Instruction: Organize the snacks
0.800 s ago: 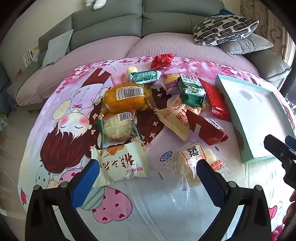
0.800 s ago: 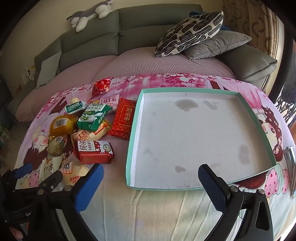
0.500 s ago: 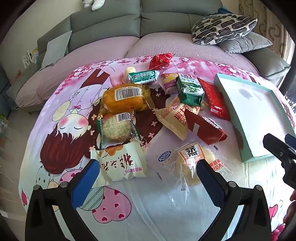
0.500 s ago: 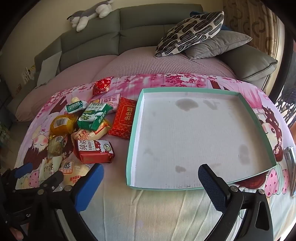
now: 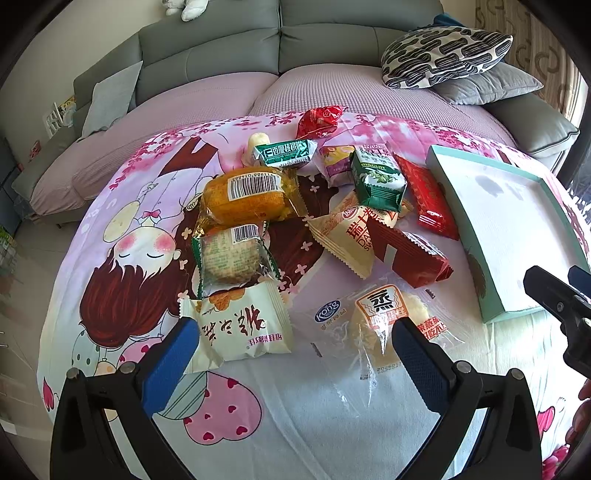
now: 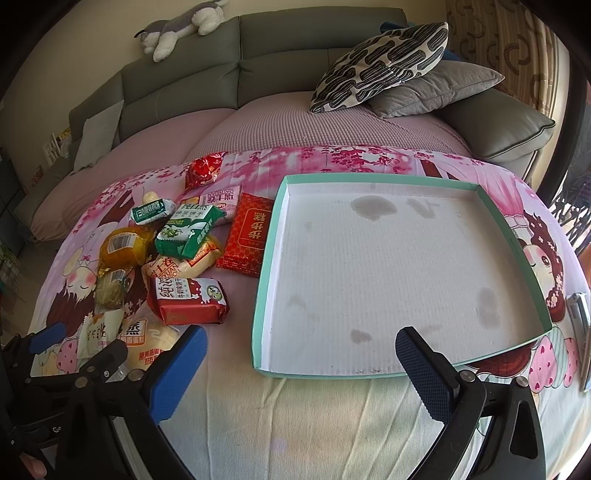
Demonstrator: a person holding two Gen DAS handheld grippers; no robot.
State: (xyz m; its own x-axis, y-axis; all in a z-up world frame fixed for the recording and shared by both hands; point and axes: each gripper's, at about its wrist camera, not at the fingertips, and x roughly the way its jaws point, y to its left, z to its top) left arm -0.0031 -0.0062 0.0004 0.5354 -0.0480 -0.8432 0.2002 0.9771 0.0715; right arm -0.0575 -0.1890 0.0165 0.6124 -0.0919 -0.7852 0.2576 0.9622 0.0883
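Several wrapped snacks lie in a pile on a pink cartoon cloth. Nearest my left gripper [image 5: 291, 332] are a white packet with red writing [image 5: 240, 325] and a clear-wrapped steamed cake [image 5: 388, 317]. Behind them are a red packet [image 5: 410, 254], a green packet [image 5: 376, 181] and an orange cake [image 5: 247, 195]. The left gripper is open and empty, just short of these. My right gripper [image 6: 299, 347] is open and empty at the near edge of the empty teal-rimmed white tray [image 6: 258, 295]. The tray also shows in the left wrist view [image 5: 458, 225].
A grey sofa [image 6: 258, 44] with a patterned cushion [image 6: 380, 62] and grey pillows stands behind the table. A plush toy [image 6: 181, 26] lies on the sofa back. A metal object [image 6: 580, 314] lies at the table's right edge. The left gripper shows at lower left in the right wrist view [image 6: 74, 354].
The left gripper has crept slightly forward toward the snack pile. The right gripper has hardly moved. Both stay open.
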